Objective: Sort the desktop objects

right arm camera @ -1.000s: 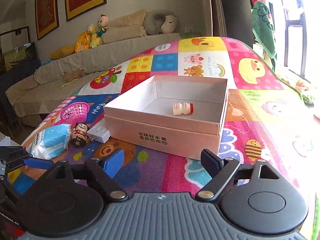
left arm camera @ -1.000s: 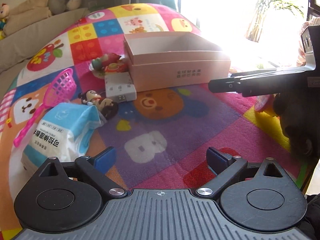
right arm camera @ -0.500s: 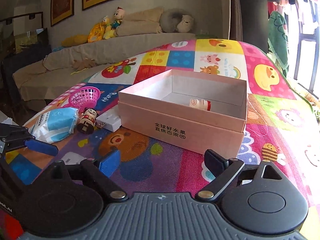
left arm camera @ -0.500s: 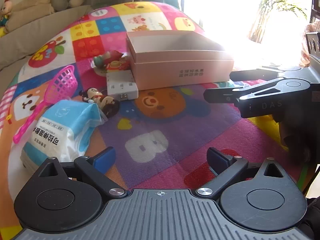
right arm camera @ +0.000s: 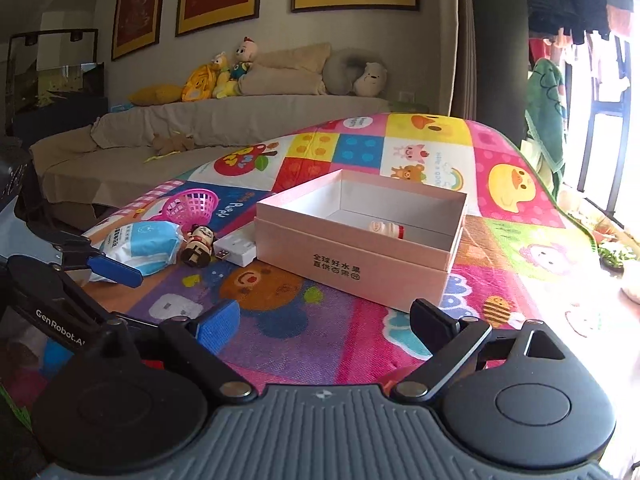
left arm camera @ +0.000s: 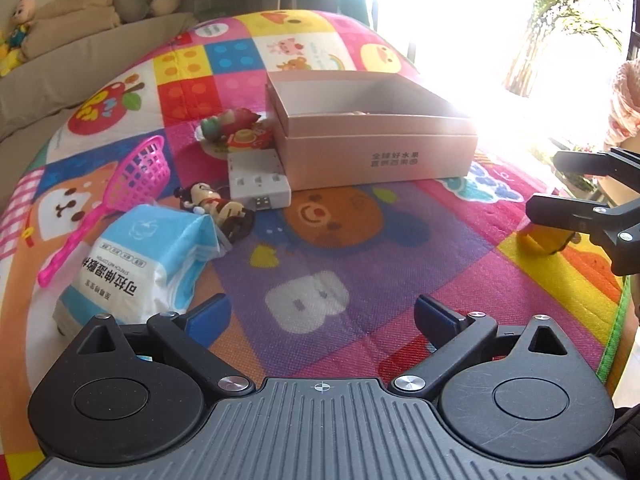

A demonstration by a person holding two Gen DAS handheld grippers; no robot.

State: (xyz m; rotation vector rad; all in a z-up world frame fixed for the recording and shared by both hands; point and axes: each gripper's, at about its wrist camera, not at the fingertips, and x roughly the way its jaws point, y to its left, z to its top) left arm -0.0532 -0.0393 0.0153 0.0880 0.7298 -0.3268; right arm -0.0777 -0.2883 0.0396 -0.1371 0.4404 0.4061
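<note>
Left wrist view shows your left tongs (left arm camera: pixel 322 312) spread apart and empty above the colourful play mat (left arm camera: pixel 360 264), with the pink box (left arm camera: pixel 372 136) ahead as the landmark. Against the box's left wall lies the white charger (left arm camera: pixel 258 182), and just behind that a red-and-green toy (left arm camera: pixel 236 128). Left of the box, a little nearer you, lie the small figurine (left arm camera: pixel 218 210), the blue wipes pack (left arm camera: pixel 136 264) and, farthest out, the pink net scoop (left arm camera: pixel 116 196). From the right wrist view, your right tongs (right arm camera: pixel 324 324) also stand apart, holding nothing, short of the box's front corner. Inside the box rests a small white bottle (right arm camera: pixel 386 230) with a red cap.
</note>
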